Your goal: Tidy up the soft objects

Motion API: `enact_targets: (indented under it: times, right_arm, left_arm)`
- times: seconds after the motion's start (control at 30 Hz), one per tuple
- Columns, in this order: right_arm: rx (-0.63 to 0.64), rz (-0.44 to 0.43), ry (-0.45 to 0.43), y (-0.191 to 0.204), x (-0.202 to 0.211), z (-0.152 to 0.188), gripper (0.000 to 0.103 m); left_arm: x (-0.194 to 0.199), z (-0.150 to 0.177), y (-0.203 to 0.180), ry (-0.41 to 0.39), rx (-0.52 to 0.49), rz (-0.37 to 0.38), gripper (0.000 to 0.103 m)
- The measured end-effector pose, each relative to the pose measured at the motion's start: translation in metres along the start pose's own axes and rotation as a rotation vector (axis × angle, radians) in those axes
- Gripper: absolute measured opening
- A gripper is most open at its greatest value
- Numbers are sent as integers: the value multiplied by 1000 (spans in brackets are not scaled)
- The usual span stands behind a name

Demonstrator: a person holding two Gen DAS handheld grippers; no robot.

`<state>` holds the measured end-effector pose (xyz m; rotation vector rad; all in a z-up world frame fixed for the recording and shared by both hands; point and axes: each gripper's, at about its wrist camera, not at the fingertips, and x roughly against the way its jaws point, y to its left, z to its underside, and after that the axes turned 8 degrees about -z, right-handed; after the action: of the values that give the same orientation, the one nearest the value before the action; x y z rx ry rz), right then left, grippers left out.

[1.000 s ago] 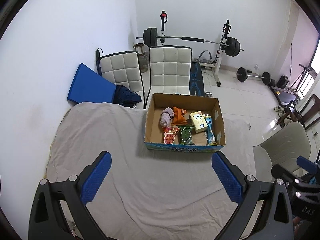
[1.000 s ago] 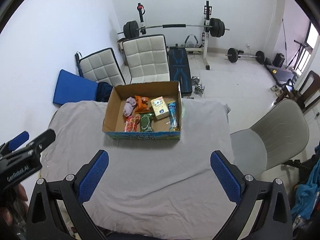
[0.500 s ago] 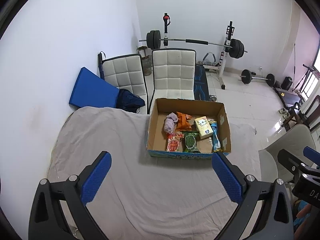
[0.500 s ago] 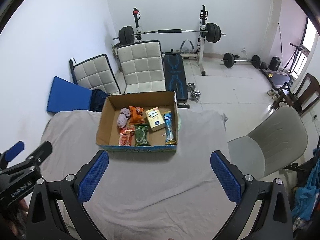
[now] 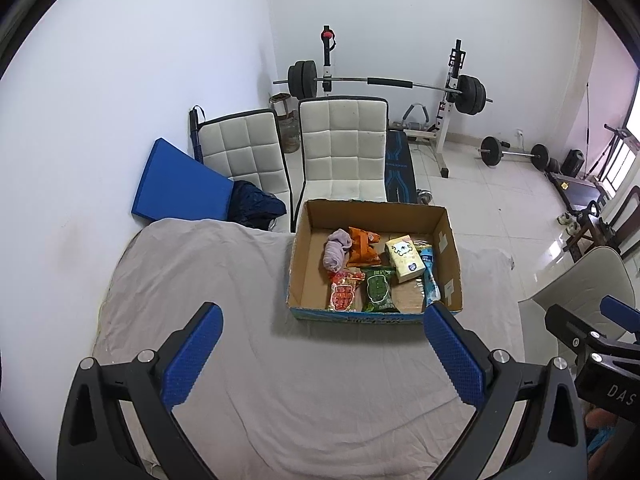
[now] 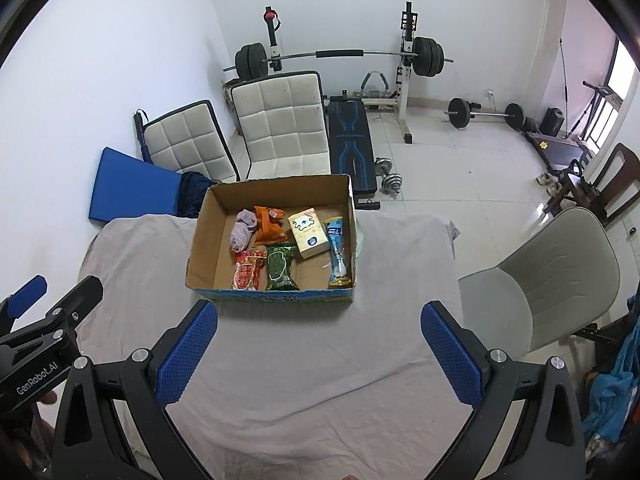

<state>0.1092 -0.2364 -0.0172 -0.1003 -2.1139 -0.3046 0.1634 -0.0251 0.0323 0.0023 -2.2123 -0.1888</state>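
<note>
Left gripper (image 5: 322, 350): jaws spread wide, nothing between the blue pads (image 5: 192, 356), hovering above the grey sheet (image 5: 208, 280) that covers the table. Right gripper (image 6: 318, 350): likewise wide apart and empty, also above the sheet. In the right wrist view the left gripper shows at 8 o'clock; in the left wrist view the right one shows at 4 o'clock.

Cardboard box (image 5: 300, 276), open-topped, sits on the far half of the sheet, at about 12 o'clock from both grippers and well apart from them. Neither gripper touches it.

Box contents, left wrist view:
- lilac cloth bundle (image 5: 335, 250), far left
- orange snack packet (image 5: 361, 247), touching the bundle at its 3 o'clock
- cream tissue pack (image 5: 405, 258), further right
- blue packet (image 5: 430, 276), lying along the right wall
- red snack packet (image 5: 343, 292), near side, at 6 o'clock from the bundle
- green snack packet (image 5: 378, 290), just beside the red one at its 3 o'clock

Left third of the box floor bare cardboard.

Beyond the table, 12 o'clock: two white quilted chairs (image 5: 344, 148), barbell rack (image 5: 384, 84) against the wall. Blue mat (image 5: 180, 188) leans at 10 o'clock. Grey shell chair (image 6: 552, 280) at 3 o'clock in the right wrist view.
</note>
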Motion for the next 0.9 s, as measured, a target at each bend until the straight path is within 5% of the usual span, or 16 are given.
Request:
enact_targets:
  times: [0.9]
  right_arm:
    - [27,9,9,3,-6,-5,103]
  left_arm:
    - [-9,1,5,8,-4,-8,103]
